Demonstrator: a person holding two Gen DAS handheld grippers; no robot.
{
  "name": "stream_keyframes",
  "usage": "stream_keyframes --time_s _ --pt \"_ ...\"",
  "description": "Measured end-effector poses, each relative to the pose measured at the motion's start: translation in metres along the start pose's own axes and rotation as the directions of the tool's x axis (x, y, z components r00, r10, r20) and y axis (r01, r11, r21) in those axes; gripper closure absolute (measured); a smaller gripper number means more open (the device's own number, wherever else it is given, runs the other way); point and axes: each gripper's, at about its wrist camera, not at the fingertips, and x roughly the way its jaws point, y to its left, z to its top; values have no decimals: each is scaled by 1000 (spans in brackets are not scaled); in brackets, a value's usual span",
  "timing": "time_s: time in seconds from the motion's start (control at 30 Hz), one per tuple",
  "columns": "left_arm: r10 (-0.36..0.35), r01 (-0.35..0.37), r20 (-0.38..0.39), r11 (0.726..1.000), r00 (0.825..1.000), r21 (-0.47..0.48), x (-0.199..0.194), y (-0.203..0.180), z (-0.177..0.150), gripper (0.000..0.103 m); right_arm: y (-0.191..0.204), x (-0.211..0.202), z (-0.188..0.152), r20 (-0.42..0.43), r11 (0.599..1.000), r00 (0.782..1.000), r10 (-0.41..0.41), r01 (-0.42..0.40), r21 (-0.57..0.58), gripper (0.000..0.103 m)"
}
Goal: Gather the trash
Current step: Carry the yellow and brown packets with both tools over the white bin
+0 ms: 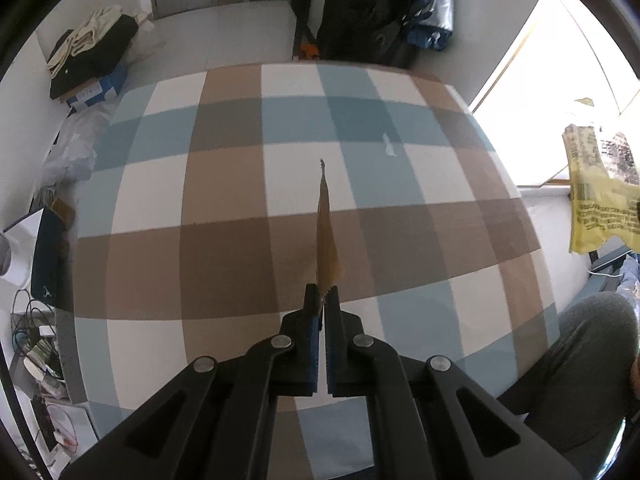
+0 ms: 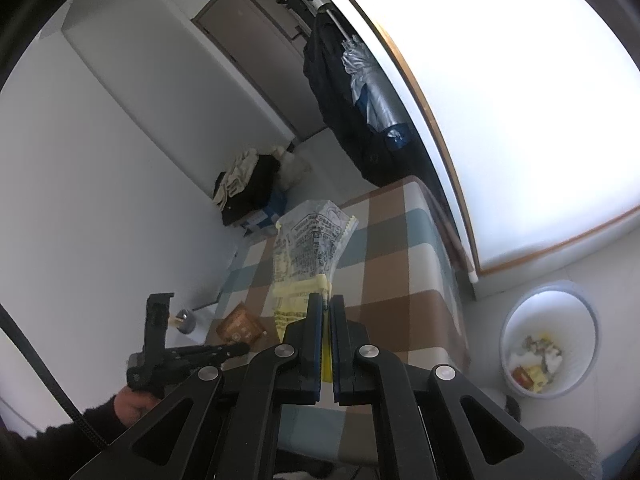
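- Two grippers, each clamped on a piece of trash above the checked table [image 1: 224, 248]
- left gripper [image 1: 322, 300]: jaws pinched on the edge of a brown wrapper [image 1: 327, 240], seen edge-on, lifted off the cloth over the table's middle
- right gripper [image 2: 329, 304]: jaws tight on a yellow-and-clear printed bag [image 2: 310, 248], hanging over the near right part of the table
- white bin [image 2: 550, 342] on the floor just off the table's right edge, already holding scraps
- small white scrap [image 1: 389, 146] lies toward the far right corner
- Judgement: carry each piece fully over the bin mouth before letting go; thin film may cling to the pads, so part the jaws wide
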Motion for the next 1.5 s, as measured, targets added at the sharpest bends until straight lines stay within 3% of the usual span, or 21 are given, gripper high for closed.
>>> stream_keyframes --time_s 0.2,0.4,0.8,0.97,1.2,1.5 --pt "-26 23 45 998 999 59 -18 -27 10 103 -6 -15 6 35 1000 999 -3 3 2 100" --pt "-121 111 78 986 990 126 -34 -75 28 103 -18 -43 17 88 1000 996 -17 16 13 100" --pt "-315 297 35 921 948 252 -24 -196 67 103 -93 -111 30 166 978 967 -194 176 115 100" --pt "-357 353 -35 898 934 264 6 -238 75 103 -138 -117 22 124 949 954 -273 245 201 100" --pt "-358 383 -139 886 923 261 50 -278 77 103 -196 -102 1 0 887 927 -376 360 288 100" --pt "-339 390 -238 893 910 222 100 -302 81 103 -261 -49 -29 -180 842 906 -383 423 335 99"
